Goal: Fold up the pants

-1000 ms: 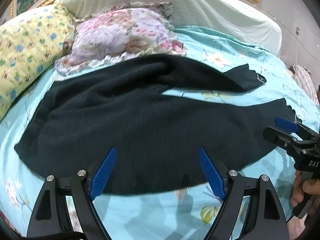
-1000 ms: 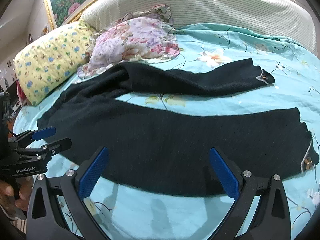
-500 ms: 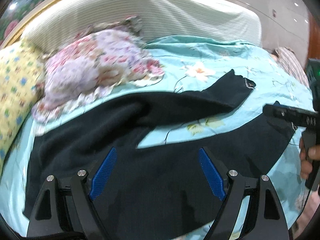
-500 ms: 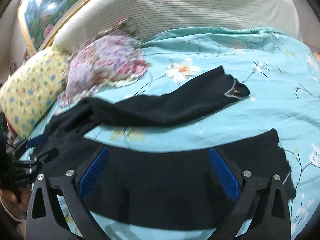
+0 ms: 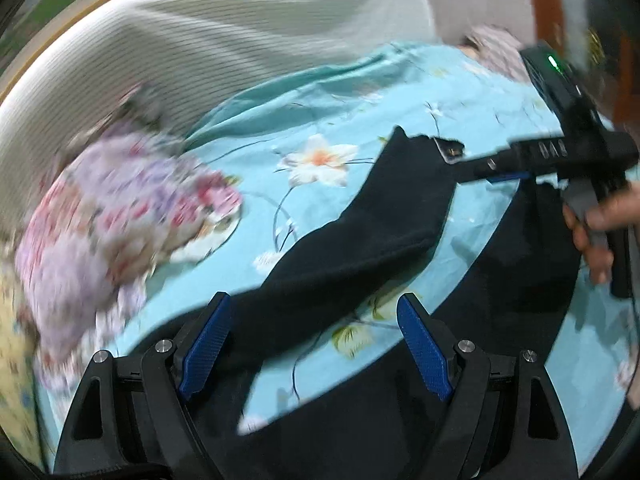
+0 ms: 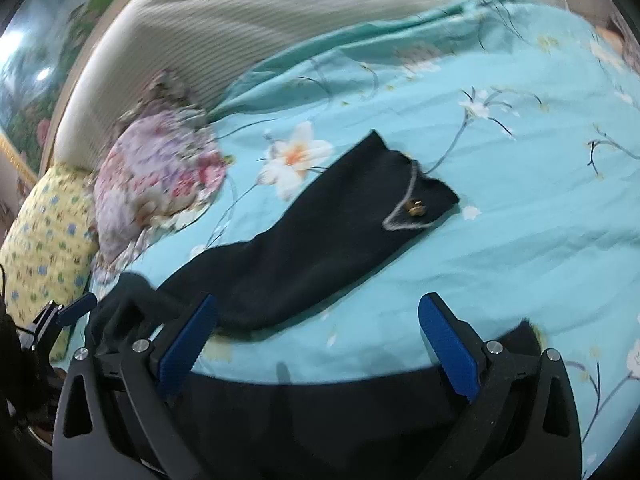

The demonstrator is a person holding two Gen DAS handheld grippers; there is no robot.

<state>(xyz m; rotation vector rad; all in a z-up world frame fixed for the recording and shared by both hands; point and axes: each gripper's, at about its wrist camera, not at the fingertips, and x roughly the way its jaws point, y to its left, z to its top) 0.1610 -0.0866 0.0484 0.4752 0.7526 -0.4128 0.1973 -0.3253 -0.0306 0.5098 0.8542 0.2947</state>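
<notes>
The black pants [image 6: 320,240] lie spread on a turquoise bed sheet [image 6: 520,240] with a flower print. The fabric is dark and looks soft and a bit fuzzy; the pictures are blurred, so fine texture is hard to tell. The two legs are apart, with a strip of sheet between them. The far leg runs diagonally toward the head of the bed, and its cuff has a pale grey edge and a small gold-coloured button [image 6: 416,207]. The near leg lies across the bottom of both views, under the grippers.

The left gripper [image 5: 312,344] hovers over the pants near the place where the legs join, with its blue-padded fingers [image 5: 206,338] wide apart and nothing between them. The right gripper [image 6: 320,340] is over the near leg, its jaws also spread wide and holding nothing. In the left wrist view its tip is close to the far leg's cuff.

A floral pillow [image 6: 160,176] and a yellow pillow [image 6: 48,236] lie to the left, by the ribbed white headboard [image 6: 280,12].
</notes>
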